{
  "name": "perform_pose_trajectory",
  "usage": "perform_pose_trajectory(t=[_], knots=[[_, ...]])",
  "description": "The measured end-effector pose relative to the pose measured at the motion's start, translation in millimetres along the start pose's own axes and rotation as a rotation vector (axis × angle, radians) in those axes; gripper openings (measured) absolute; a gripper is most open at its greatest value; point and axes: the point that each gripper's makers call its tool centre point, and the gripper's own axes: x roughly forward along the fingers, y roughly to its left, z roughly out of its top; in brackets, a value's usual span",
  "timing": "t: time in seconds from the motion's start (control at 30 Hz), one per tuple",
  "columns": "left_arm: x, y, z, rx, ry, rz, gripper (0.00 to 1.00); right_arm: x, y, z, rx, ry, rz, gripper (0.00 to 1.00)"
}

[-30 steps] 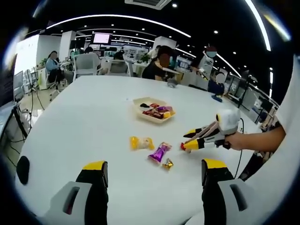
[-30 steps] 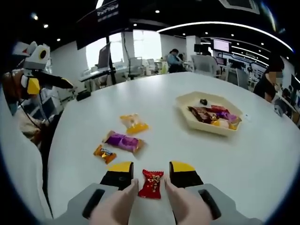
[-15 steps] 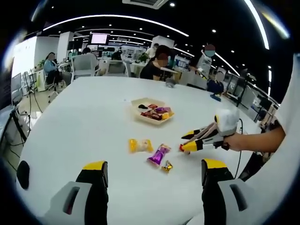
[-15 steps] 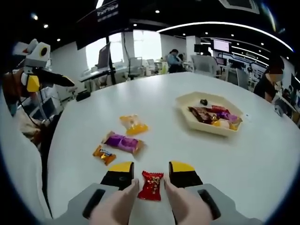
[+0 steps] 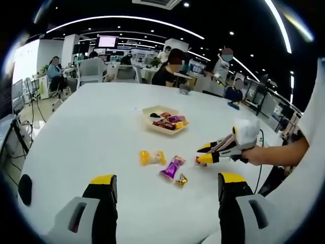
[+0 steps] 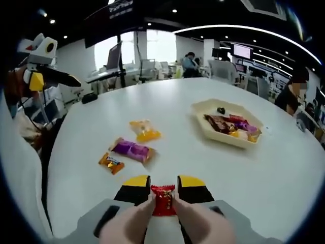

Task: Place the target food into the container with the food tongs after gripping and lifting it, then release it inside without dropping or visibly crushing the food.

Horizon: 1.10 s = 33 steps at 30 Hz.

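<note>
3 wrapped sweets (image 6: 133,151) lie beside the tray (image 6: 203,126).

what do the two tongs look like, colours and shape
Both tongs have grey bodies with slotted arms ending in black jaws capped yellow, as on the left tongs. The right tongs match, with pale pads behind the tips. A dark cable hangs from them in the left gripper view.

We see a smooth, matt white table (image 6: 284,178). The red candy (image 6: 163,199) has a glossy foil-like wrapper w/ gold print; purple candy (image 6: 133,150), yellow candy (image 6: 144,129) and orange candy (image 6: 111,162) wrappers look like shiny plastic film. Container (image 6: 205,127): matt cream, prob. plastic or pulp. Right gripper (image 6: 163,189): matt grey body, yellow-tipped black jaws, pale tong blades.
</note>
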Motion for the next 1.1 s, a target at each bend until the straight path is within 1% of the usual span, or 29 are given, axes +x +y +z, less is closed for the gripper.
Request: perform_pose_trajectory(t=[0.1,0.37,0.53,0.67,0.73,0.77,0.8,0.87,0.93,0.97,1.0,1.03,1.07,1.1], knots=[[0,0.6,-0.5,-0.002,0.001,0.000,0.81,0,0,0.6,-0.014,0.000,0.004,0.20],[1,1.1,0.9,-0.001,-0.002,-0.008,0.81,1,2,1.1,-0.002,0.004,0.007,0.22],[1,1.2,0.5,0.001,0.003,-0.022,0.80,3,-3,0.7,0.108,0.019,0.003,0.23],[1,1.5,0.8,0.006,0.005,-0.034,0.80,-2,2,11.4,0.203,-0.010,0.020,0.22],[1,2.2,1.5,0.008,0.002,-0.043,0.80,-7,2,15.8,0.206,-0.006,0.011,0.21],[1,2.8,1.9,0.009,0.001,-0.052,0.80,-8,0,15.5,0.178,0.008,-0.020,0.21],[1,2.9,2.2,0.010,0.001,-0.054,0.79,-7,0,14.6,0.175,0.017,-0.022,0.20],[2,3.1,3.2,0.016,0.002,-0.072,0.79,-7,-4,10.2,0.143,0.041,-0.057,0.21],[1,4.8,4.8,0.036,0.007,-0.098,0.79,-14,-5,13.3,0.140,0.025,-0.076,0.25],[0,5.2,5.5,0.041,0.006,-0.102,0.79,-16,-4,12.7,0.148,0.027,-0.066,0.27],[-1,7.3,7.1,0.044,0.001,-0.106,0.79,-19,-3,11.8,0.205,0.025,-0.074,0.28],[-2,10.1,8.3,0.044,-0.003,-0.110,0.80,-23,-9,12.1,0.209,0.014,-0.117,0.28],[-3,15.9,9.4,0.038,-0.002,-0.122,0.79,-30,-16,10.4,0.169,-0.002,-0.170,0.28],[-3,17.2,9.3,0.038,0.003,-0.124,0.79,-31,-15,9.5,0.171,0.003,-0.169,0.28]])
